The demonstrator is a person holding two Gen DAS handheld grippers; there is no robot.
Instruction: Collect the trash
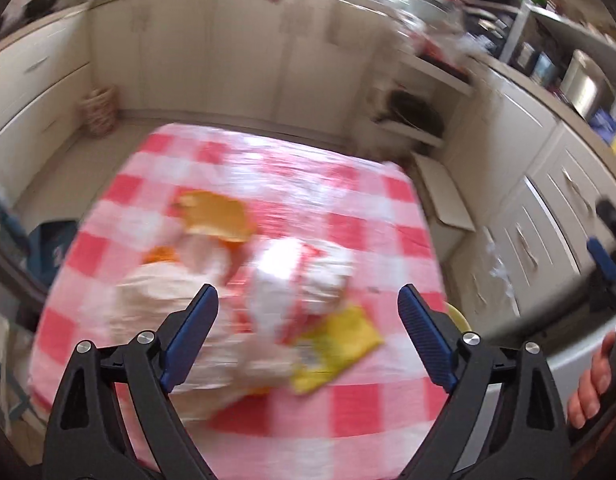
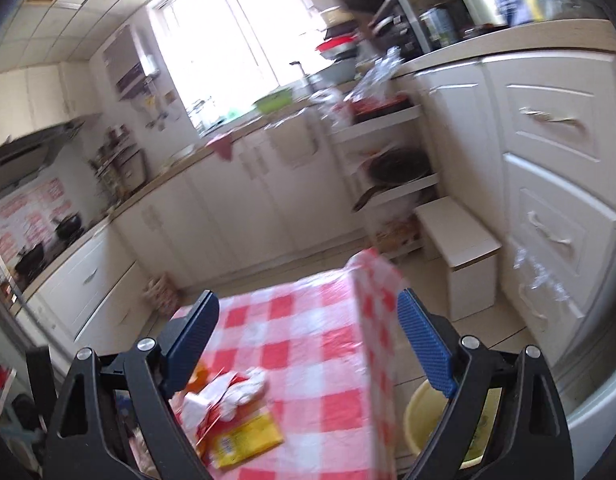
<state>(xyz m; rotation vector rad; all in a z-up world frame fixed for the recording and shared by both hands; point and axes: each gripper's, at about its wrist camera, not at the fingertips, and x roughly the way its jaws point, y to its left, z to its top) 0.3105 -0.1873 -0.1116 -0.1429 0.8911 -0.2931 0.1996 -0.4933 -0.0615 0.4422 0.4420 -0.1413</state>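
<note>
Red-checked table holds wrappers near both grippers, left and right, spread wide and empty, seemingly ready to grab.

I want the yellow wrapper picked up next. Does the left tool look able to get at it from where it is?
Probably yes. The left tool stands open and empty above the table, and the yellow wrapper lies flat between its fingers' line of view, near the white crumpled wrappers, with nothing covering it.

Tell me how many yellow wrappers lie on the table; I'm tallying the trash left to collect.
1. The yellow wrapper lies flat on the checked table, at the near end of the trash pile. Blur and overlapping pieces could hide others.
</note>
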